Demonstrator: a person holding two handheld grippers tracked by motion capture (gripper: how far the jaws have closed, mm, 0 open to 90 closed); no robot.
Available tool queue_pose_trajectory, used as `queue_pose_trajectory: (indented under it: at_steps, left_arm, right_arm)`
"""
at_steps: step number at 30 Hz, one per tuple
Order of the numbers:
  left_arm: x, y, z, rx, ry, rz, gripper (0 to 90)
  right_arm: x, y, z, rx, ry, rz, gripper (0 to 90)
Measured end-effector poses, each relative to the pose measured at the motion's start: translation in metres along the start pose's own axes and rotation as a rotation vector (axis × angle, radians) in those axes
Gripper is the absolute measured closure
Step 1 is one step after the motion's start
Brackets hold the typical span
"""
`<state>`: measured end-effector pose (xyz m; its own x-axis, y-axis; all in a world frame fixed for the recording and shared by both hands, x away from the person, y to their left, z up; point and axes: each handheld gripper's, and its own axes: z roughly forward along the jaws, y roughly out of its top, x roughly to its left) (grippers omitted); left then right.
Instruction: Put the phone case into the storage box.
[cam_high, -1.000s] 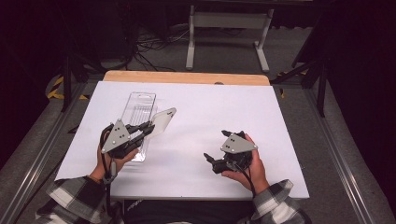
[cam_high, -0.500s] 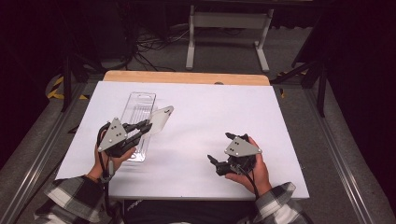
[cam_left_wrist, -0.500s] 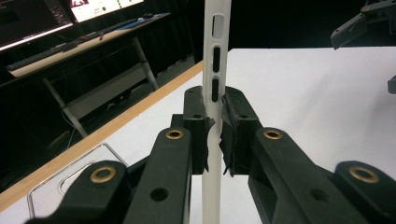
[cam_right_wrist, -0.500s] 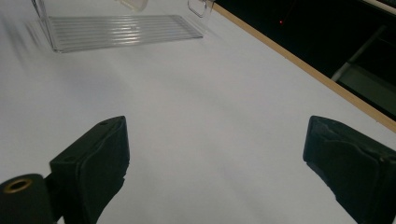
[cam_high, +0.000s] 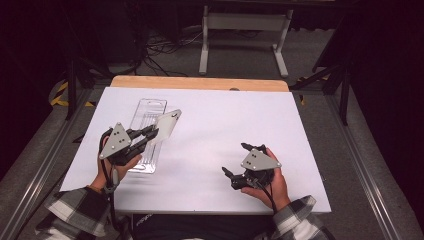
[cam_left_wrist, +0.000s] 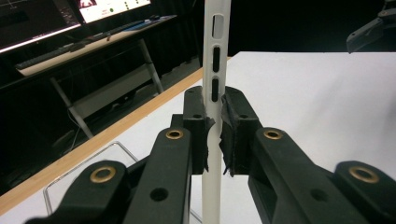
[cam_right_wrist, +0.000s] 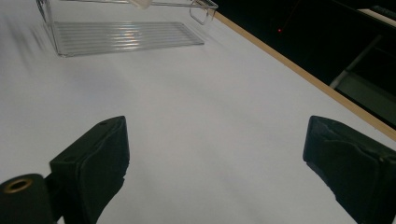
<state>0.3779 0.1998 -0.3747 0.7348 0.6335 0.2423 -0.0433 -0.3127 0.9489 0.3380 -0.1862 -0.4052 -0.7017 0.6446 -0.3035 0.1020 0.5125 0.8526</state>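
I have the white phone case (cam_high: 166, 126) pinched edge-on in my left gripper (cam_high: 150, 134), lifted over the clear tray (cam_high: 146, 112), while my right gripper (cam_high: 237, 161) rests spread on the tabletop (cam_high: 225, 120); next probably needs careful placement.

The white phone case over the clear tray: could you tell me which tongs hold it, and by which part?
The left tongs are shut on the white phone case, gripping its side edge near the button cutouts. The right tongs are open, holding nothing.
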Motion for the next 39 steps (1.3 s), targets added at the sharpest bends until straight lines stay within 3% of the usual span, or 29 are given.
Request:
queue_pose_trajectory:
  at_steps: [5,7,20,30,39]
  left_arm:
    - [0.007,0.000,0.000,0.000,0.006,0.004,81.7]
    - [0.010,-0.001,0.000,-0.002,0.008,-0.016,81.7]
    - [0.031,-0.007,0.001,0.000,0.021,-0.037,81.6]
    - [0.046,-0.013,0.006,0.007,0.002,-0.083,81.6]
    - [0.061,-0.016,0.013,0.009,0.017,-0.103,81.6]
  right_arm:
    - [0.000,0.000,0.001,-0.003,0.002,0.000,7.7]
    - [0.000,0.000,0.001,-0.003,0.002,0.000,7.7]
    - [0.000,0.000,0.003,-0.001,0.000,-0.002,8.3]
    - [-0.003,0.000,0.007,0.000,0.007,0.009,8.4]
    - [-0.003,-0.001,0.008,0.003,0.008,0.015,8.7]
